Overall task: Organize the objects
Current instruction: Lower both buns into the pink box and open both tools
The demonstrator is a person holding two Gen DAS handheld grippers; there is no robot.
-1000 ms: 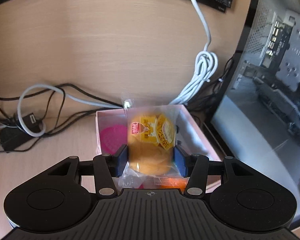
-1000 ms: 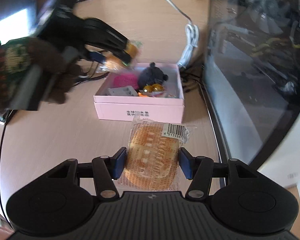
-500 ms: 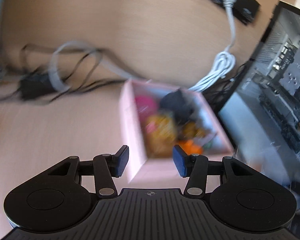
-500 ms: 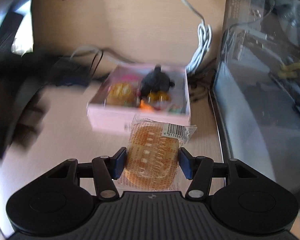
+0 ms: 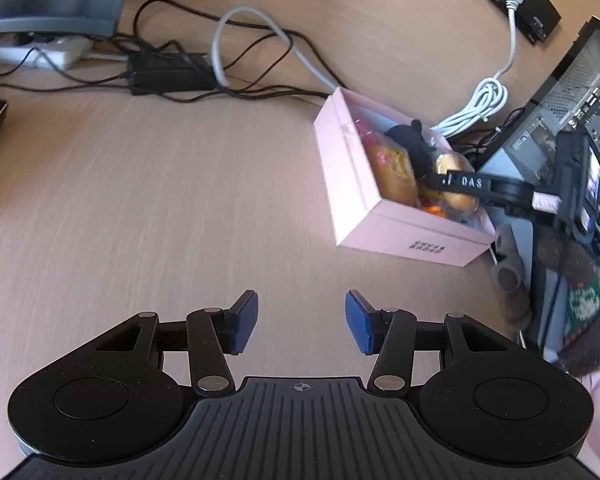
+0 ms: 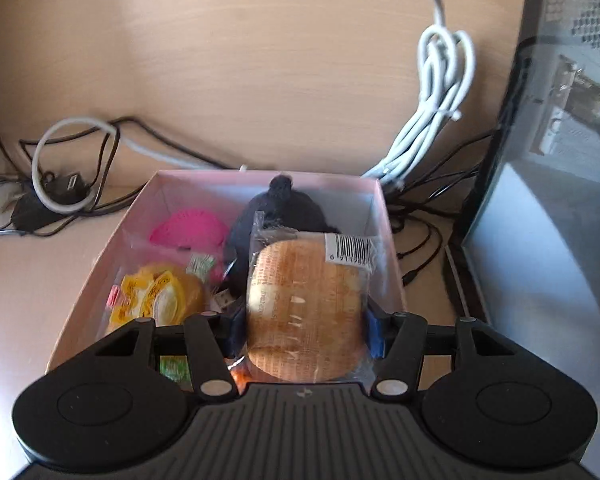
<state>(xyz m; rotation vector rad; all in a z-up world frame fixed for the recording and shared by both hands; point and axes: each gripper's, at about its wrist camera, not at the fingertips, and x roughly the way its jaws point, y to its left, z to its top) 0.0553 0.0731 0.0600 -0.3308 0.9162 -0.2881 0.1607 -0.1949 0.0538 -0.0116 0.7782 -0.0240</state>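
Observation:
A pink box (image 5: 384, 228) stands on the desk at the right of the left wrist view; it also shows in the right wrist view (image 6: 140, 204). My right gripper (image 6: 304, 326) is shut on a wrapped bun with a barcode (image 6: 306, 308) and holds it over the box's right half. In the box lie another wrapped bun with a yellow label (image 6: 160, 296), a pink round item (image 6: 188, 232) and a black plush toy (image 6: 288, 208). My left gripper (image 5: 300, 322) is open and empty over the bare desk, left of and in front of the box.
Black and grey cables (image 5: 220, 68) and a power adapter (image 5: 168, 74) lie behind the box. A coiled white cable (image 6: 432, 120) hangs at the back right. A glass-sided computer case (image 6: 548, 200) stands right of the box. A power strip (image 5: 36, 52) sits far left.
My left gripper let go of the yellow-label bun into the box, then drew back and to the left. My right gripper carried the barcode bun forward from the desk to over the box.

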